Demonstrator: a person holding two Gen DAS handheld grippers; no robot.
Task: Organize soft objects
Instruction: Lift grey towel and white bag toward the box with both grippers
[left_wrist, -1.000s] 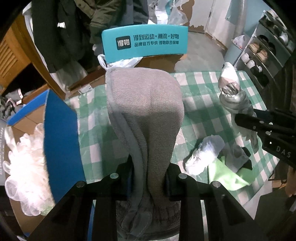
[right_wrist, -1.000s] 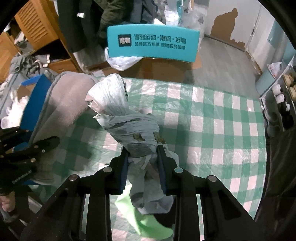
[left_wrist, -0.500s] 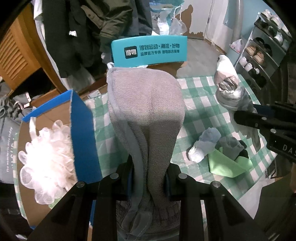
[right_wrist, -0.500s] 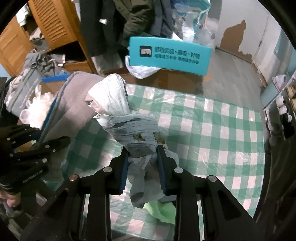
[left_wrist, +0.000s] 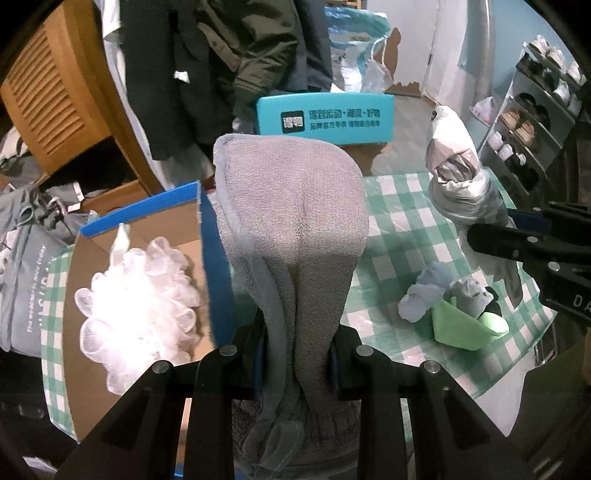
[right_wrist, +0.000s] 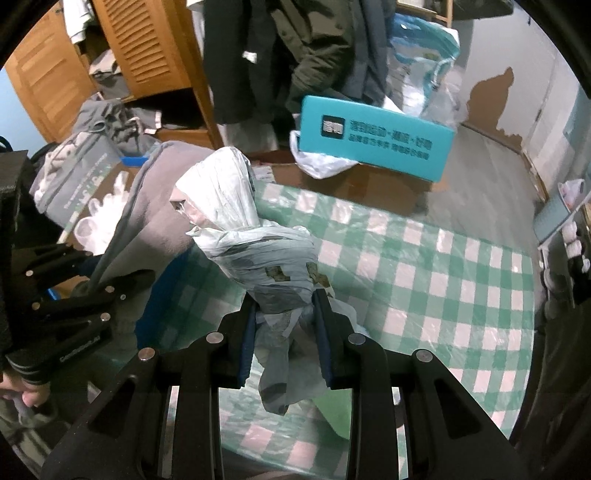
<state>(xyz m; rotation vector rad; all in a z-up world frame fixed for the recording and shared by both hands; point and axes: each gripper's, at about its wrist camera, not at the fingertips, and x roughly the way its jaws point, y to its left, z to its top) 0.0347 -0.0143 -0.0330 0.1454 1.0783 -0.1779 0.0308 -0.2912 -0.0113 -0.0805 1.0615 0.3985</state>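
Note:
My left gripper (left_wrist: 297, 350) is shut on a folded grey towel (left_wrist: 295, 221), which stands up between its fingers above the table. My right gripper (right_wrist: 284, 332) is shut on a bundle of crumpled white plastic bag (right_wrist: 251, 243); that bundle (left_wrist: 454, 166) also shows at the right of the left wrist view. A blue-edged cardboard box (left_wrist: 147, 236) to the left holds a white mesh bath pouf (left_wrist: 136, 295). On the green checked tablecloth (right_wrist: 443, 280) lie balled socks (left_wrist: 424, 295) and a green cloth (left_wrist: 465, 328).
A teal box (right_wrist: 376, 136) stands on a cardboard carton beyond the table's far edge. Dark coats hang behind it beside a wooden louvred cabinet (right_wrist: 140, 48). A shoe rack (left_wrist: 535, 122) stands at the right. A grey tote bag (left_wrist: 26, 280) lies left of the box.
Both grippers have risen and drifted left with their loads. The open box with the white pouf has come further into the left wrist view.

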